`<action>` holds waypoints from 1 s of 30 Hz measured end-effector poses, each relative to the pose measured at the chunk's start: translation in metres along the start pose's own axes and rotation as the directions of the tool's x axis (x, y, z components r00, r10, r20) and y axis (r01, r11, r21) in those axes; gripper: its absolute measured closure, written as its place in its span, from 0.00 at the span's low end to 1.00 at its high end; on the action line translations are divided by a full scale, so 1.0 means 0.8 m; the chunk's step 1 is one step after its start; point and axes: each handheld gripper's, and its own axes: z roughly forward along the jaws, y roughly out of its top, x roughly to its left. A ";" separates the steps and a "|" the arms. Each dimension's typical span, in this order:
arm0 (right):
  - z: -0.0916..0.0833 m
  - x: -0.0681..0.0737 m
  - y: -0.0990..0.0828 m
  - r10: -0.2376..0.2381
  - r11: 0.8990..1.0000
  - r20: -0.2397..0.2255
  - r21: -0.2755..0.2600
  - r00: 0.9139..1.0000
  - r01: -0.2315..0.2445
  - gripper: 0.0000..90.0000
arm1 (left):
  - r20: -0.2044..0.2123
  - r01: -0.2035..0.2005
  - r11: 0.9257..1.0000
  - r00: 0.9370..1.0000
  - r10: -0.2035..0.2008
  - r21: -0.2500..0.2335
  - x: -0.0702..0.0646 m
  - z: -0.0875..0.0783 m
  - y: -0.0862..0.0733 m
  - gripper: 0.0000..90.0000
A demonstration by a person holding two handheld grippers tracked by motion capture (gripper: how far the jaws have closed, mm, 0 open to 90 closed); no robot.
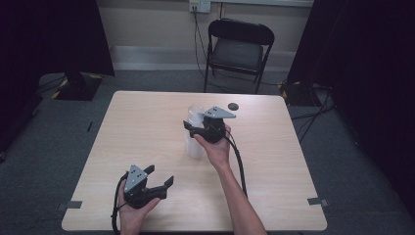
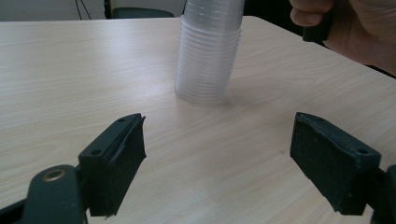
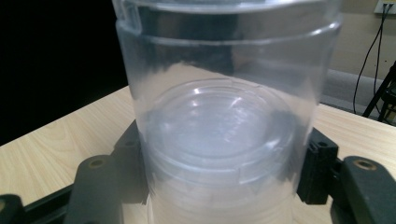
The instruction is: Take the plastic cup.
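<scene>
My right gripper (image 1: 195,128) clamped the ribbed, translucent plastic cup stack (image 1: 195,139) at frame centre, while my left gripper (image 1: 159,177) gaped wide.

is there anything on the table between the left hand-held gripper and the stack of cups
Nothing visible. In the left gripper view, bare table runs from the open left hand-held gripper to the stack of clear cups, whose top sits between the right hand-held gripper jaws.
</scene>
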 end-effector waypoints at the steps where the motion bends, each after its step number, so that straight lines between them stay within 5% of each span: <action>1: 0.000 0.000 0.001 -0.004 1.000 0.001 0.000 1.000 0.004 0.39 | 0.002 0.000 1.000 1.000 0.000 0.001 0.000 0.000 0.000 0.20; 30: -0.016 0.002 0.034 0.004 0.997 0.007 -0.071 1.000 -0.004 0.41 | 0.008 -0.026 0.999 1.000 0.026 -0.021 -0.002 -0.002 0.002 0.24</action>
